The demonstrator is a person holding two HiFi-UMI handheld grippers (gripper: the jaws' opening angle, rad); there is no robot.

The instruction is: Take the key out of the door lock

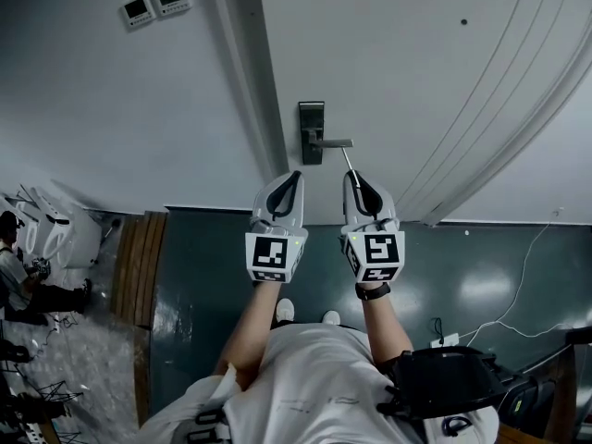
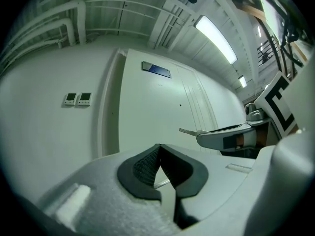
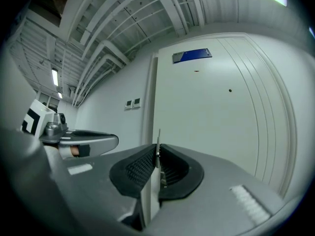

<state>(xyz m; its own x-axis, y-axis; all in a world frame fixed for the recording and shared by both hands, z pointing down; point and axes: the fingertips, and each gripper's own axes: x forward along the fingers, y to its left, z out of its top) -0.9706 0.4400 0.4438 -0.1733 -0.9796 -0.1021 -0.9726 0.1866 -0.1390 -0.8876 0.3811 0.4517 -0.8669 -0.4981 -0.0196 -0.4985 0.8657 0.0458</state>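
Observation:
The door lock plate [image 1: 311, 118] is dark metal with a silver lever handle [image 1: 331, 142], set in the white door [image 1: 416, 81]. My right gripper [image 1: 352, 176] is shut on the key [image 1: 348, 159]. The key's thin blade sticks out toward the door, its tip just right of the plate and under the handle, clear of the lock. In the right gripper view the key [image 3: 158, 141] stands edge-on between the pads. My left gripper [image 1: 294, 176] hangs beside it, shut and empty, its pads [image 2: 147, 163] touching. The left gripper view shows the key blade [image 2: 187, 131] poking out of the right gripper [image 2: 224, 135].
Two small wall panels [image 1: 154, 5] sit left of the door frame [image 1: 250, 72]. A blue sign [image 3: 192, 55] is high on the door. Wooden boards [image 1: 139, 266] lie on the floor at left, near a seated person [image 1: 23, 280]. Cables [image 1: 518, 303] run at right.

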